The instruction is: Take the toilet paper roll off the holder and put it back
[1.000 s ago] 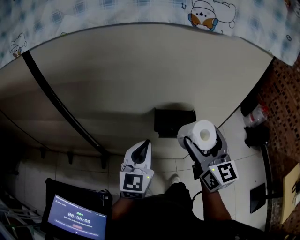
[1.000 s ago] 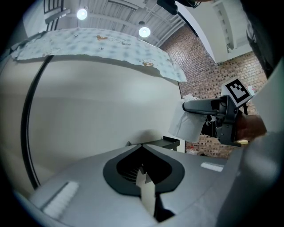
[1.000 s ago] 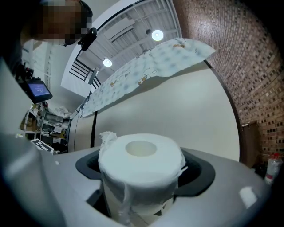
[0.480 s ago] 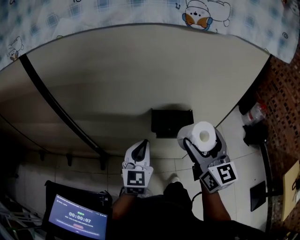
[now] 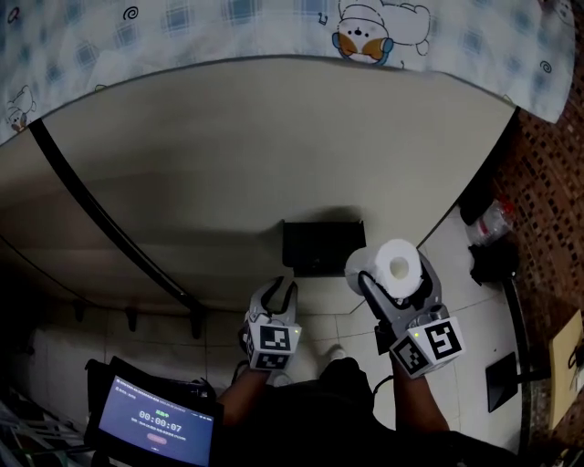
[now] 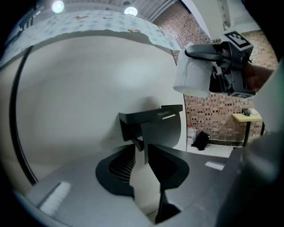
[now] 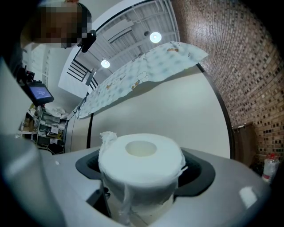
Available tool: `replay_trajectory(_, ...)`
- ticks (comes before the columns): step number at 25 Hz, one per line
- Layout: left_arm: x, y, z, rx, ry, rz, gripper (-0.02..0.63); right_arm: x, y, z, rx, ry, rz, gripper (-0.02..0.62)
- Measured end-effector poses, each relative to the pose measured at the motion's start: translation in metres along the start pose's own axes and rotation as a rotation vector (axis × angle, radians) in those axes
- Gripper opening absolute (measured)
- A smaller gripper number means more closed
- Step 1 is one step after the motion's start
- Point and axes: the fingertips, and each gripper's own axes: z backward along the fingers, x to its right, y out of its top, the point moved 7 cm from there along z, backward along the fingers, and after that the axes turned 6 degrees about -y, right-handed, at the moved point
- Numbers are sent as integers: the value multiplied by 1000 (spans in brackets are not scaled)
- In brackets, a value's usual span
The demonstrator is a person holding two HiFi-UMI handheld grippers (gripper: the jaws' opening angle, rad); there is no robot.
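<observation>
Clothing of a dark colour [image 5: 351, 424] is seen nearest, at the lower edge of the head view, and a lit screen [image 5: 155, 421] showing a timer is set to its left. Just ahead, the left claw [image 5: 278, 292] is held low in the middle. Its jaws are opening, and only air is seen between them in the left gripper view. To its right, the right claw [image 5: 394, 279] is closed on the toilet paper roll [image 5: 398, 259]. The roll is gripped by its sides, and its hollow core is turned away from the claw's camera and up toward the head camera. A torn, loose end of paper [image 7: 106, 137] is seen at the roll's upper left edge in the right gripper view.

Beyond the left claw, the black holder [image 5: 319, 244] is fixed to a beige panel [image 5: 274, 146] and stands bare. The roll is held off it, up and to its right, apart from it in the left gripper view. A black bar [image 5: 109, 219] is run slantwise across the panel's left part. On the tiled floor [image 5: 456, 246] at the right, a clear bottle [image 5: 500, 219] and a black bag [image 5: 493, 260] are set by a brick wall [image 5: 547, 173]. Farthest, a pale checked cloth [image 5: 228, 23] printed with a cartoon figure [image 5: 363, 32] is draped over the panel's top edge.
</observation>
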Motion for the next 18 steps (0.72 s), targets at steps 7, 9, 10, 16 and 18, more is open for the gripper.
replay_trajectory(7, 2, 1, -20, 24, -31, 11, 107, 6, 0, -8, 0, 17, -16, 449)
replay_trajectory(9, 1, 2, -24, 22, -34, 9, 113, 7, 0, -12, -1, 25, -18, 449)
replay_trajectory(10, 0, 2, -26, 20, -35, 8, 124, 7, 0, -14, -2, 28, -20, 449)
replay_trajectory(16, 2, 5, -34, 18, -54, 20, 124, 14, -2, -25, -12, 35, -28, 449)
replay_trajectory(18, 3, 5, -34, 23, -61, 28, 120, 16, -3, -27, -15, 33, -29, 449)
